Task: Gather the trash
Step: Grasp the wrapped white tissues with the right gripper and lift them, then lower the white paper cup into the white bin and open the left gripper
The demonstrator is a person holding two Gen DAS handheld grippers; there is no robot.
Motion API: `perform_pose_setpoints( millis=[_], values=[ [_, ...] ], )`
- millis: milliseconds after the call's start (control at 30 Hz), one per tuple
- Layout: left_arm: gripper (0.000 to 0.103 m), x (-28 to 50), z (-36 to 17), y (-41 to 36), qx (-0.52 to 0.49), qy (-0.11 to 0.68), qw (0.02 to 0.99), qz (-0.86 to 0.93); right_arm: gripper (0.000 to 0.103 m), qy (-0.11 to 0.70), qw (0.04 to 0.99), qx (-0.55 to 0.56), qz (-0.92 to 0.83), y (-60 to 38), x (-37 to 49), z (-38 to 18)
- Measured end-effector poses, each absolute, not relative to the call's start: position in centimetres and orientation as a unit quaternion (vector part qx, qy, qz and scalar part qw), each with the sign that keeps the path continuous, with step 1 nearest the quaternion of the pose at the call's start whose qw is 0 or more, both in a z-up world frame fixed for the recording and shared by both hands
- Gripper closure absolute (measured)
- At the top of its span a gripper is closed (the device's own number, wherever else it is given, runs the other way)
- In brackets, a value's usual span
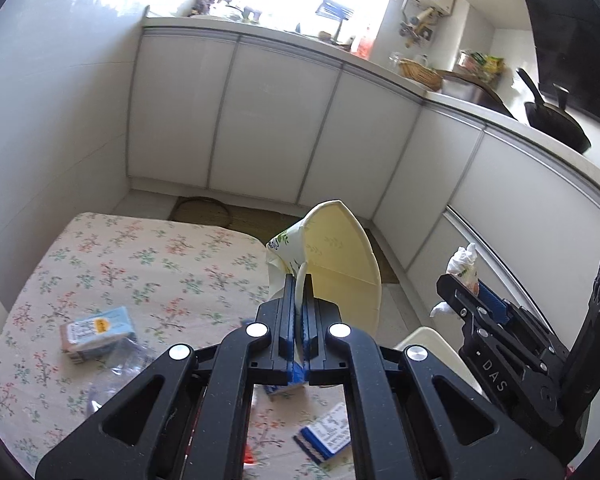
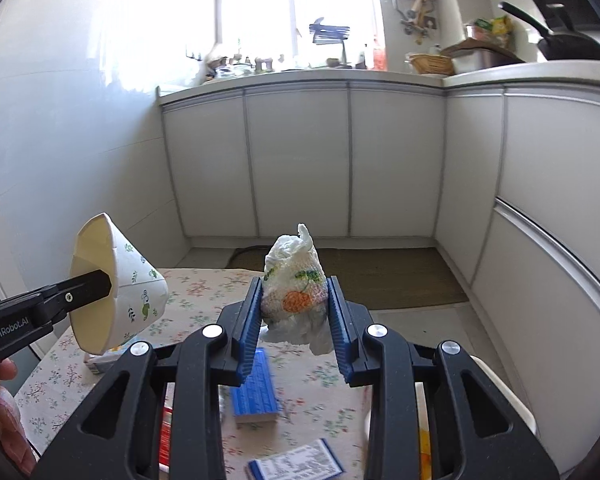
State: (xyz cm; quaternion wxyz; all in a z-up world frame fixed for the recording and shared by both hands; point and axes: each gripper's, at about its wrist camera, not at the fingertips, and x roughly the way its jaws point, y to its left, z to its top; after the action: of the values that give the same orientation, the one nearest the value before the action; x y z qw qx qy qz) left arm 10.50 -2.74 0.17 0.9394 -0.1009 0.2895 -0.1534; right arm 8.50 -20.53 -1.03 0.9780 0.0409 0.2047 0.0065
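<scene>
Crumpled tissue wad (image 2: 296,284) sits pinched between the right hand-held gripper (image 2: 294,304) fingers.

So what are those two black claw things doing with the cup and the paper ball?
A person is tidying up trash with a grabber in each hand. The left gripper has its jaws pinched on the wall of a squashed paper cup, held up above the flowery table. The right gripper holds a crumpled napkin between its jaws, also in the air. Small boxes and wrappers are still lying on the table, waiting to be picked up.
</scene>
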Motion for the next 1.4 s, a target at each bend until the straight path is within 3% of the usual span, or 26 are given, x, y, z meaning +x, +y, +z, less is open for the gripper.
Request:
perform_pose_setpoints(
  millis=[400,533,667,867,1167,1333,1400],
  values=[
    [0.101,9.9,-2.6,-12.6,-0.083,0.337,0.91,-0.225,0.068,0.263,0.957,0.079,-0.093,-31.3,6.1,-5.0],
    [0.101,9.7,-3.0,-15.7,-0.067,0.343,0.905,-0.243,0.039,0.26,0.951,0.107,-0.13,-34.7,4.7,-5.4],
    [0.101,9.8,-3.6,-19.2,-0.056,0.355,0.897,-0.259,0.023,0.24,0.946,0.133,-0.172,-38.2,2.9,-5.3],
    [0.101,10.1,-4.4,-24.0,-0.039,0.372,0.884,-0.281,0.014,0.234,0.931,0.141,-0.242,-42.0,1.5,-5.5],
    [0.099,10.9,-5.7,-28.6,-0.03,0.393,0.867,-0.306,0.012,0.24,0.906,0.139,-0.319,-44.9,1.1,-6.1],
    [0.069,11.4,-6.2,-29.5,-0.023,0.396,0.867,-0.302,0.007,0.231,0.902,0.137,-0.339,-44.8,0.8,-6.2],
    [0.064,11.5,-6.3,-29.5,-0.019,0.396,0.869,-0.296,0.007,0.228,0.902,0.129,-0.343,-44.6,0.9,-6.1]
  ],
)
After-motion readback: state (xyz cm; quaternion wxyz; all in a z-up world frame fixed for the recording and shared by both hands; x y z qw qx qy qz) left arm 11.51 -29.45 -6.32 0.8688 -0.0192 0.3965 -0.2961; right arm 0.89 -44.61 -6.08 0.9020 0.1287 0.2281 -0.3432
